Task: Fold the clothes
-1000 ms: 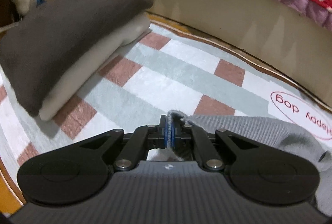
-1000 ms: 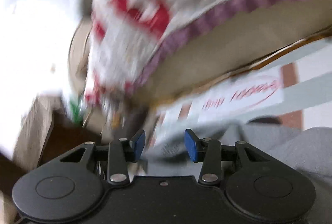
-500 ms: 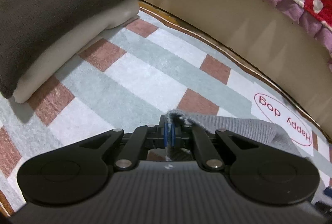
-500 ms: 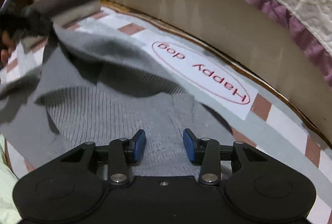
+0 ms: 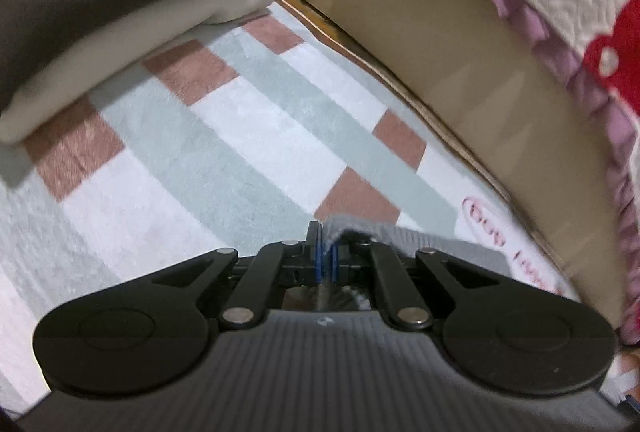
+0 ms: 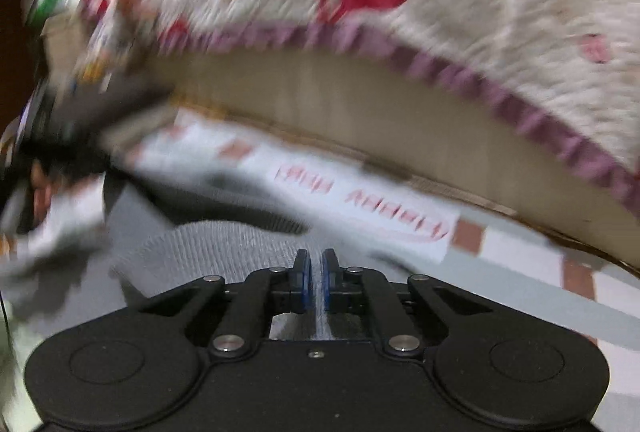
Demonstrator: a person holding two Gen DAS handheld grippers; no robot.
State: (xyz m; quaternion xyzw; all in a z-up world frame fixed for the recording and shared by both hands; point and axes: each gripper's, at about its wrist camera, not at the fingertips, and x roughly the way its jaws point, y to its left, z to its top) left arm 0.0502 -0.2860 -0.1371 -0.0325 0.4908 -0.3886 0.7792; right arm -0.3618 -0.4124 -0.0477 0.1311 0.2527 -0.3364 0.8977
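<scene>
- We find the left tongs [image 5: 326, 256] closed on a bunched edge of the grey knit sweater [image 5: 440, 248]; the cloth pokes up between the blue pads and trails away to the right of them.
- We find the right tongs [image 6: 316, 280] drawn nearly together, with a thin ridge of the same grey sweater [image 6: 224, 244] pinched between the pads. That view is heavily blurred, so the exact spot gripped cannot be stated.
- The sweater lies on the checked rug [image 5: 208, 168], spread to the left of and ahead of the right tongs, short of the rug's red-lettered label [image 6: 384, 212].
- Both tongs hold the garment, so neither is nearer. In our judgement the sweater's span runs from one grip to the other, roughly along the sofa front [image 5: 460, 44], and the coming move turns on that line.
- A folded stack [image 5: 120, 0], dark garment over cream, rests on the rug ahead and to the left of the left tongs, well apart from the sweater.
- A quilt [image 6: 460, 12] with a purple frill overhangs the sofa.
- How far the fold stands cannot be settled from these views.
</scene>
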